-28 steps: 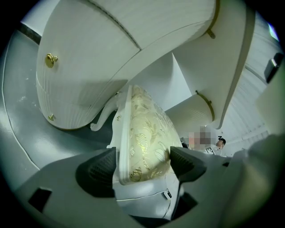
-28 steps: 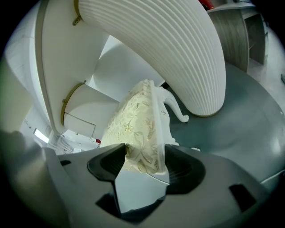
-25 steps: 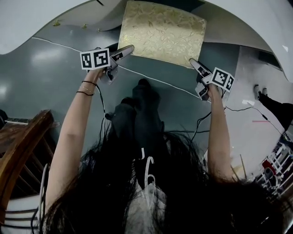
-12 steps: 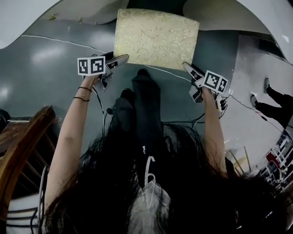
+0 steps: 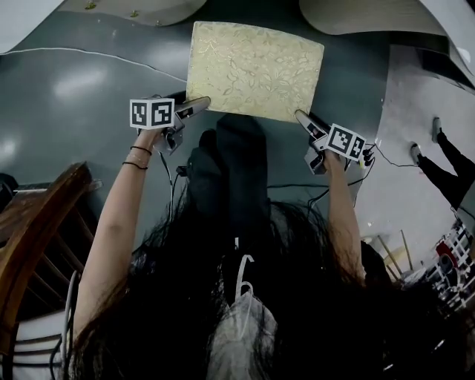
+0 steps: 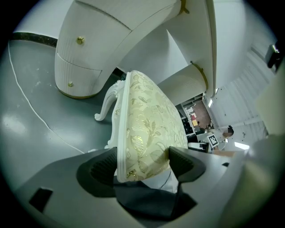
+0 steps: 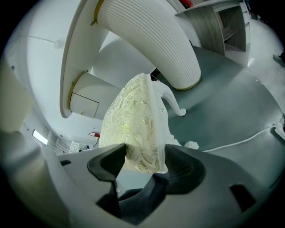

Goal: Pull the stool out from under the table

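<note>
Grey-green floor (image 5: 74, 111) shines all around, and the big white table (image 5: 356, 15) curves over the far side. The stool (image 5: 256, 68) stands right in front of the person. Its gold leafy seat is nearly all in the open. Only the far edge is close to the table's rim, and I can't tell if it is under it or just beside it.

The left gripper (image 5: 194, 106) pinches the near left corner of the seat, one jaw on the soft top and one on the white rim. The right gripper (image 5: 303, 119) pinches the near right corner the same way. The jaws stand wide because the seat is thick, but they press on it.

I think the pull is almost done. To do it well, both hands should come back together at the same speed, so the stool does not twist. It should be kept low and flat, so the curly feet (image 6: 101, 116) slide and do not tip. The squeeze has to be firm — the top is soft and could slip out. The person's own legs (image 5: 237, 163) are right behind the stool, so a step back would make room. A thin white wire (image 5: 96, 56) lies on the floor near the stool — a foot could catch on it, so go slowly there.
</note>
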The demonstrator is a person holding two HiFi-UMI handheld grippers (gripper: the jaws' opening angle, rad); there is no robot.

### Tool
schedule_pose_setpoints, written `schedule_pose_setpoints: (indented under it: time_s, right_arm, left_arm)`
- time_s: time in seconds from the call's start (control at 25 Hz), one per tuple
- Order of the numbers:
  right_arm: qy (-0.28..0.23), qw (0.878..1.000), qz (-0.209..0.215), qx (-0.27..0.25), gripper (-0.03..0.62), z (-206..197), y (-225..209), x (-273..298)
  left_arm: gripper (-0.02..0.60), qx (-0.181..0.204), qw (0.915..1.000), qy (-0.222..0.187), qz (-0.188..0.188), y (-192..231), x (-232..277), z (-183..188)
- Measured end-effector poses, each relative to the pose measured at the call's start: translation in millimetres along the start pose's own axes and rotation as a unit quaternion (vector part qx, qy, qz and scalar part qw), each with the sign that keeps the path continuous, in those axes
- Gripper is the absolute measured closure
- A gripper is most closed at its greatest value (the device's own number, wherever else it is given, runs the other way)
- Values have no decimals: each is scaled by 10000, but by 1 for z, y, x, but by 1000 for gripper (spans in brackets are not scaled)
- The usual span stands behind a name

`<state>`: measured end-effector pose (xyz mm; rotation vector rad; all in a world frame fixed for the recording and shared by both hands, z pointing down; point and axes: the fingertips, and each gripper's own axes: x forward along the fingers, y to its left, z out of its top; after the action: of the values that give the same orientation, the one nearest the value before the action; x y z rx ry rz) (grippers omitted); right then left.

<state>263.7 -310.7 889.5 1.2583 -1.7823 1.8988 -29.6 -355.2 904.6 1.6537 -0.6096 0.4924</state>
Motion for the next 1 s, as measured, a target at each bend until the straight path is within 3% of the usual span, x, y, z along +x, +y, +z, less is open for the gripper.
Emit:
schedule_pose_setpoints:
  time_s: [0.4, 0.64, 0.84, 1.0]
  right_arm:
    - [7, 9995, -91, 297, 307, -9, -7, 2]
    - [-214, 9991, -286, 212, 307, -7, -4, 0]
    - [-388, 9968, -697, -3, 307, 2, 0, -11]
    - [-705, 9958, -576, -69, 307, 23, 27, -20]
  left_arm:
    - [204, -87, 9992, 381, 41, 3, 5, -2]
    - [202, 0, 9999, 165, 35, 1, 3, -2]
    - [202, 525, 9974, 160, 466, 4, -12, 18]
    - [202, 684, 9973, -25, 273, -23, -31, 46]
